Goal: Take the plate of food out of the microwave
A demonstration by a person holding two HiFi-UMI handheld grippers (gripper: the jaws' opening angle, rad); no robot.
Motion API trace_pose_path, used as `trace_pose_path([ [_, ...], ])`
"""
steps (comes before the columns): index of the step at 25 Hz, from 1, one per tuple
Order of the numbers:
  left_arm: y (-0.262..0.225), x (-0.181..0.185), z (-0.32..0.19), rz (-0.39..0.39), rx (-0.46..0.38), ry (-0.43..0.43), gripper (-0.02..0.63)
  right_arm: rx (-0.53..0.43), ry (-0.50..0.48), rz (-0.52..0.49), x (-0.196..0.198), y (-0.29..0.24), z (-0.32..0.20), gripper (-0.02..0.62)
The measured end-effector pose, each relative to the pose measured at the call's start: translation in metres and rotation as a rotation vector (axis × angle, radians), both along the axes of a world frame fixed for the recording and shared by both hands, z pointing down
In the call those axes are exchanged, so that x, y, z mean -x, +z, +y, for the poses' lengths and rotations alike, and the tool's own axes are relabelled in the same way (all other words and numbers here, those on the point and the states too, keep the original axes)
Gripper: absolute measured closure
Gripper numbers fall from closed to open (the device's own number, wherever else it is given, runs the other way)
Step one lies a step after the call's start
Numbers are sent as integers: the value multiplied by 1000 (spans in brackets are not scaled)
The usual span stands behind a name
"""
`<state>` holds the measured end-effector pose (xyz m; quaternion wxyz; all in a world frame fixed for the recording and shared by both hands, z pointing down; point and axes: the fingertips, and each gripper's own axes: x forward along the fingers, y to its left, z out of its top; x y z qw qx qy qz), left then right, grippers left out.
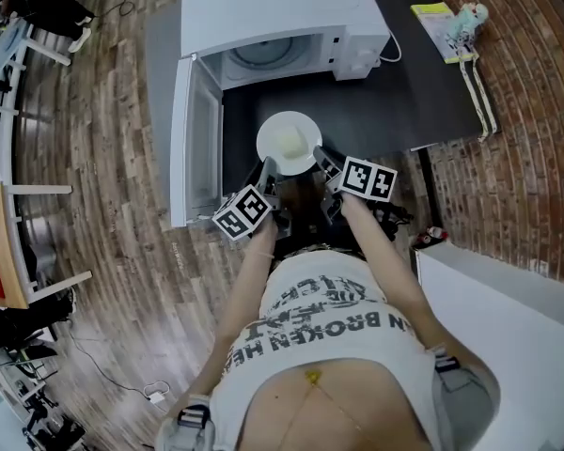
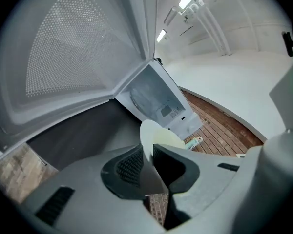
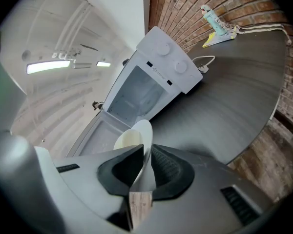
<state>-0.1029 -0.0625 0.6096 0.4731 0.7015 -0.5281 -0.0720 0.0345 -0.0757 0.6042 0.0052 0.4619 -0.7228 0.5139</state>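
Note:
A white plate (image 1: 289, 142) with pale food on it hangs over the dark table (image 1: 395, 92), just in front of the open white microwave (image 1: 282, 22). My left gripper (image 1: 267, 169) is shut on the plate's near-left rim. My right gripper (image 1: 323, 158) is shut on its near-right rim. In the left gripper view the plate (image 2: 154, 138) stands edge-on between the black pads (image 2: 129, 165). In the right gripper view the plate (image 3: 136, 138) is likewise pinched at its rim, with the microwave (image 3: 151, 87) beyond it. The oven cavity (image 1: 268, 54) holds only its glass turntable.
The microwave door (image 1: 193, 144) swings open to the left, close beside my left gripper. A yellow booklet and a small toy figure (image 1: 451, 22) lie at the table's far right. Brick wall runs along the right, and wooden floor lies to the left.

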Motion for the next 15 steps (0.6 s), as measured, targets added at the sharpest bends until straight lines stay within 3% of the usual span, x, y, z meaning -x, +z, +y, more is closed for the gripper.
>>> trace_pose_path([
  [6,-7,-24,1,16,-5,-53,541,7,-53,-10,-19,-2,-7,548],
  [15,-9,-37,2,-24,-12,-99,541,6,-104,-22,-33,-3,-11,548],
])
